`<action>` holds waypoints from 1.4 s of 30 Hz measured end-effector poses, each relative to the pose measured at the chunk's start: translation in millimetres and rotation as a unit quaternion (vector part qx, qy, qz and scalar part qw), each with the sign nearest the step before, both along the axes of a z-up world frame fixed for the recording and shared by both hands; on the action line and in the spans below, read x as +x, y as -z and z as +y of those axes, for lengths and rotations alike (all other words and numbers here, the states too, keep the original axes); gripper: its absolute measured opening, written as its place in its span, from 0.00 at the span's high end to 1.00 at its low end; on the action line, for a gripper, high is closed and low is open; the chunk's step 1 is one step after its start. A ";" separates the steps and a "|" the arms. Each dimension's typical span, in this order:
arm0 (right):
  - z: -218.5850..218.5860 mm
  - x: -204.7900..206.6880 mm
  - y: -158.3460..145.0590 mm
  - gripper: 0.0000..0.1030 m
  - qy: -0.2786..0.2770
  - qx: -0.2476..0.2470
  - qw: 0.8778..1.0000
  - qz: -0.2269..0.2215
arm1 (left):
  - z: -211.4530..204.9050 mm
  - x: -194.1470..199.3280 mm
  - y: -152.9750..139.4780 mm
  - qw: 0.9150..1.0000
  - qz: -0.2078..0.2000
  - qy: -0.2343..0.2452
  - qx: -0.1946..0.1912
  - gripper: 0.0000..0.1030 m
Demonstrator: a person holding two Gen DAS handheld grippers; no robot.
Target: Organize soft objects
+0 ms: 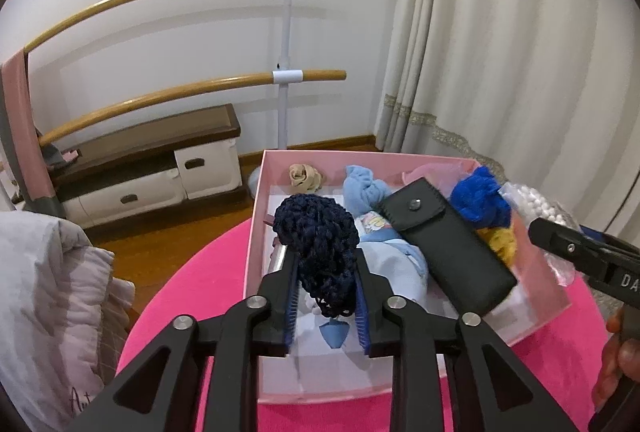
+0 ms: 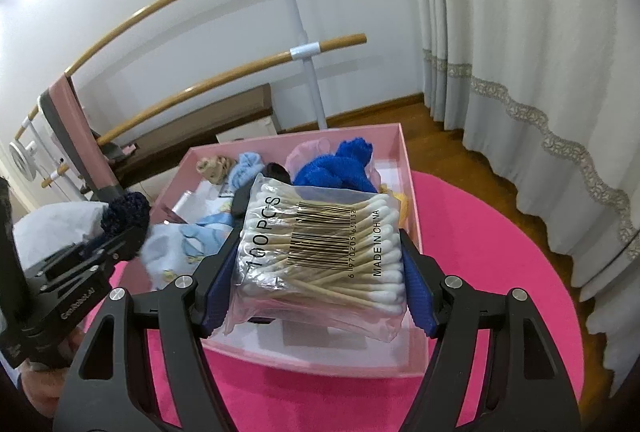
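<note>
The likeliest slip lay with the bag of cotton swabs: its plastic was slick and slack, pinched only along its two sides by the right gripper, so a loosened squeeze or a quick tilt could have let it slide out and drop onto the crowded contents of the pink box. The left gripper was clamped on a navy crocheted piece, whose open loops might have snagged on the ribbed blue pads at release, dragging it out of place. Both held items hung above the box, which sat on a round magenta surface; inside lay a black snap-flap pouch, a royal-blue fuzzy bundle, light-blue cloth and a beige fabric knot. Both grippers pointed forward and slightly down over the near rim, side by side and close enough that a careless swing could have knocked one against the other.
</note>
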State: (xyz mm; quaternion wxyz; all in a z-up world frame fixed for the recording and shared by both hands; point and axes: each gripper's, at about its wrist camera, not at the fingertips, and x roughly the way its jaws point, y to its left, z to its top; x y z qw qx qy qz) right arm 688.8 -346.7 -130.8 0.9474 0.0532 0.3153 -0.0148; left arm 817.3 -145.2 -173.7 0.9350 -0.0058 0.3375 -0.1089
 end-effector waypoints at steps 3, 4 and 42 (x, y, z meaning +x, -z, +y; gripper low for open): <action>-1.9 10.0 14.4 0.28 0.008 -0.008 1.000 0.019 | -8.3 5.6 10.1 1.000 -0.011 -0.011 0.027 0.33; -4.1 10.4 17.1 0.22 0.008 -0.002 1.000 0.021 | -9.0 6.5 11.5 0.999 -0.021 -0.021 0.037 0.25; 50.6 -253.1 -80.3 0.00 0.038 -0.008 0.991 -0.130 | 23.5 -298.4 -52.5 0.987 -0.135 -0.074 0.038 0.00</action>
